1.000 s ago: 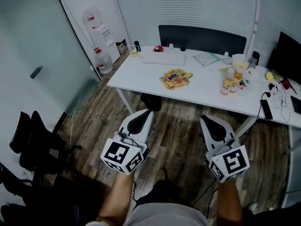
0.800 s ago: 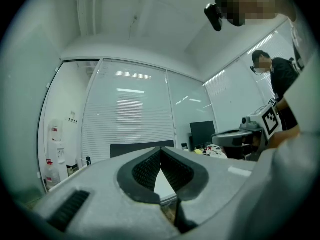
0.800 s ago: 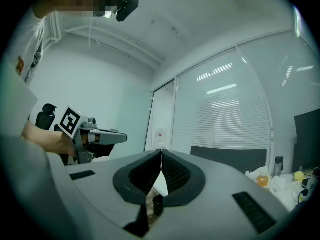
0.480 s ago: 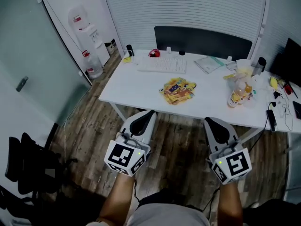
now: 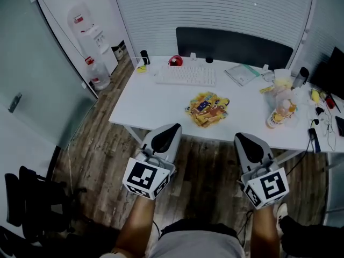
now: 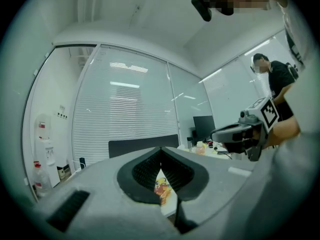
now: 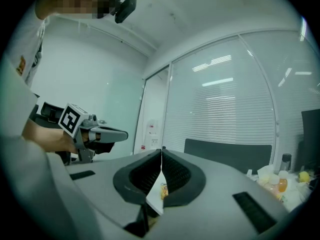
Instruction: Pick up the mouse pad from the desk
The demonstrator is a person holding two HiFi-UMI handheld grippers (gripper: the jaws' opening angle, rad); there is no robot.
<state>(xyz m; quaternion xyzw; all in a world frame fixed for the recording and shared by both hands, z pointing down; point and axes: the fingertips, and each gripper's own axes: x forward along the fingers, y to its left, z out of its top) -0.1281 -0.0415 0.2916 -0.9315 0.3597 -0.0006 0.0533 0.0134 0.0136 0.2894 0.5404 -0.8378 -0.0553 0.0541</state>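
You've barely begun: the colourful mouse pad (image 5: 208, 108) lies untouched on the bench (image 5: 146, 99), near its front edge, while your left gripper (image 5: 170, 129) and right gripper (image 5: 243, 137) hover short of it with fingers clenched on nothing, so reaching, opening and grasping are all left.

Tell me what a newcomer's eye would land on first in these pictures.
The left hand-held gripper and right hand-held gripper fill the foreground of the head view, both shut and empty, each carrying a black-and-white marker cube. Beyond them, the brightly coloured mouse pad stands out on the white desk, lying near its front edge, in front of the keyboard.
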